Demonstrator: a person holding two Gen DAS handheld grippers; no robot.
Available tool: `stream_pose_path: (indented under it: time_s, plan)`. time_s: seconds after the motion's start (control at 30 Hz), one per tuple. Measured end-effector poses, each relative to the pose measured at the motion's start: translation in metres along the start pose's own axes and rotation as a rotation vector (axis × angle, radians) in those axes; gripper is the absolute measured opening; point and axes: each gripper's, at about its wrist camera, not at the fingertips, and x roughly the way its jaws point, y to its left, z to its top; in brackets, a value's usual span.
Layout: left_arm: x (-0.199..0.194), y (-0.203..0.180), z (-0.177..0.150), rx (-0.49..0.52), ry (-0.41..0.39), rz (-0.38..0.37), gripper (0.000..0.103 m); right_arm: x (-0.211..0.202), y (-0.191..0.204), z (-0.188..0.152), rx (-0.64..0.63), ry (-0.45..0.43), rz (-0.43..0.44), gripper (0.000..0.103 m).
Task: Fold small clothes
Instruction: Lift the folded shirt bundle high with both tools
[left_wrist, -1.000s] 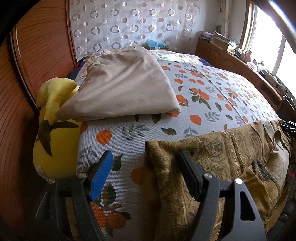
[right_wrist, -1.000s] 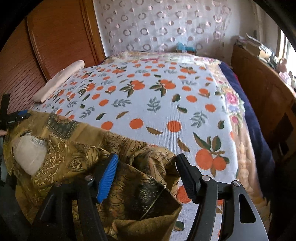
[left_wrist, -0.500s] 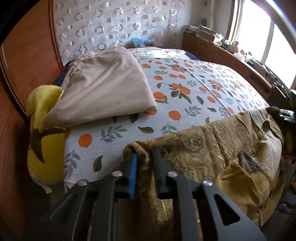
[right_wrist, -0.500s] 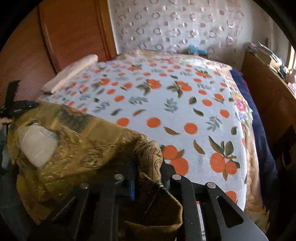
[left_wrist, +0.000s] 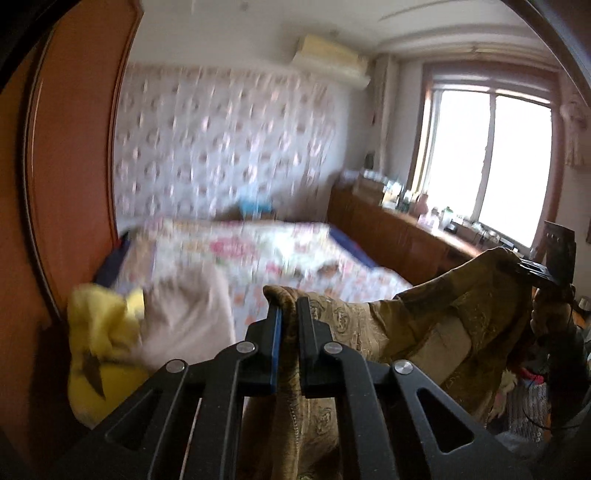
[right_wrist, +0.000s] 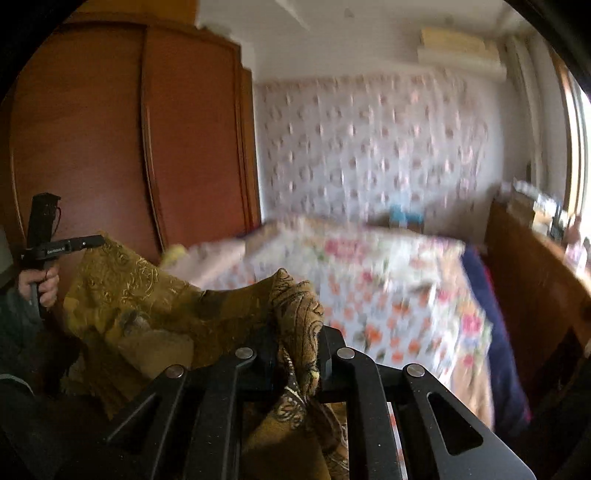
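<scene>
i have both grippers pinching the mustard-brown paisley-patterned garment (left_wrist: 424, 321) now: the left gripper (left_wrist: 287, 314) pressed together on one top corner, the right gripper (right_wrist: 295, 332) pressed together on a bunched corner at the other end. a second ago both sets of jaws stood spread over the cloth as it lay on the orange-print bedspread (right_wrist: 388, 295); they have just closed on it, and the garment hangs lifted between them above the bed's near edge. the folded beige blanket (left_wrist: 184, 317) and yellow plush toy (left_wrist: 99, 332) sit off to the side. i judge the pickup done, so next is spreading it flat for the first fold
</scene>
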Motion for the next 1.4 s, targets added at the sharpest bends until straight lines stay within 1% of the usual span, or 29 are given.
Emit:
stream_pose_path:
  time_s: [0.03, 0.07, 0.1, 0.17, 0.3, 0.37, 0.47, 0.53, 0.6, 0.73, 0.8, 0.83, 0.87, 0.9, 0.97, 1.0, 1.1, 1.2, 1.33, 1.37, 1.4]
  plan:
    - [-0.007, -0.002, 0.008, 0.005, -0.021, 0.001, 0.008, -0.01, 0.003, 0.011, -0.016, -0.029, 0.001, 0.013]
    - [-0.016, -0.006, 0.019, 0.023, -0.054, 0.013, 0.008, -0.019, 0.006, 0.02, -0.032, -0.043, 0.0, 0.013]
    - [-0.024, -0.009, 0.03, 0.041, -0.084, 0.027, 0.008, -0.03, 0.009, 0.033, -0.048, -0.075, -0.009, 0.013]
    - [-0.036, -0.009, 0.047, 0.046, -0.122, 0.026, 0.008, -0.046, 0.012, 0.052, -0.074, -0.122, -0.027, 0.013]
    - [-0.052, -0.011, 0.082, 0.081, -0.201, 0.053, 0.008, -0.073, 0.015, 0.093, -0.12, -0.192, -0.065, 0.013]
    - [-0.061, -0.007, 0.099, 0.075, -0.24, 0.051, 0.008, -0.079, 0.015, 0.108, -0.128, -0.211, -0.081, 0.013]
    - [-0.065, -0.001, 0.116, 0.082, -0.281, 0.08, 0.008, -0.085, 0.015, 0.128, -0.143, -0.234, -0.108, 0.013]
    - [-0.063, 0.005, 0.124, 0.078, -0.294, 0.091, 0.008, -0.083, 0.013, 0.139, -0.144, -0.239, -0.126, 0.013]
    - [-0.055, 0.012, 0.128, 0.072, -0.288, 0.101, 0.008, -0.076, 0.013, 0.142, -0.147, -0.232, -0.144, 0.013]
    - [-0.018, 0.028, 0.128, 0.06, -0.243, 0.141, 0.008, -0.035, 0.018, 0.137, -0.146, -0.193, -0.16, 0.013]
    - [0.008, 0.038, 0.124, 0.06, -0.208, 0.163, 0.008, -0.014, 0.016, 0.134, -0.128, -0.145, -0.161, 0.013]
    - [0.027, 0.045, 0.119, 0.056, -0.176, 0.184, 0.008, -0.007, 0.015, 0.133, -0.123, -0.124, -0.155, 0.013]
    - [0.042, 0.051, 0.115, 0.048, -0.153, 0.188, 0.008, 0.007, 0.014, 0.133, -0.124, -0.1, -0.149, 0.013]
    - [0.065, 0.062, 0.107, 0.039, -0.12, 0.191, 0.008, 0.027, 0.013, 0.128, -0.131, -0.069, -0.154, 0.013]
    - [0.099, 0.073, 0.095, 0.033, -0.069, 0.21, 0.008, 0.066, 0.006, 0.121, -0.134, -0.016, -0.159, 0.013]
    - [0.126, 0.086, 0.084, 0.023, -0.027, 0.22, 0.008, 0.089, 0.001, 0.116, -0.131, 0.019, -0.159, 0.013]
    - [0.178, 0.102, 0.065, 0.01, 0.058, 0.234, 0.008, 0.152, -0.011, 0.098, -0.114, 0.099, -0.156, 0.013]
    - [0.23, 0.116, 0.044, -0.005, 0.14, 0.252, 0.008, 0.205, -0.018, 0.082, -0.098, 0.165, -0.151, 0.013]
    - [0.268, 0.117, 0.029, -0.007, 0.193, 0.258, 0.008, 0.258, -0.029, 0.074, -0.07, 0.233, -0.154, 0.013]
    - [0.275, 0.119, 0.027, -0.01, 0.202, 0.258, 0.008, 0.27, -0.037, 0.082, -0.064, 0.243, -0.153, 0.013]
    - [0.282, 0.12, 0.026, -0.017, 0.211, 0.256, 0.008, 0.281, -0.041, 0.082, -0.057, 0.257, -0.15, 0.013]
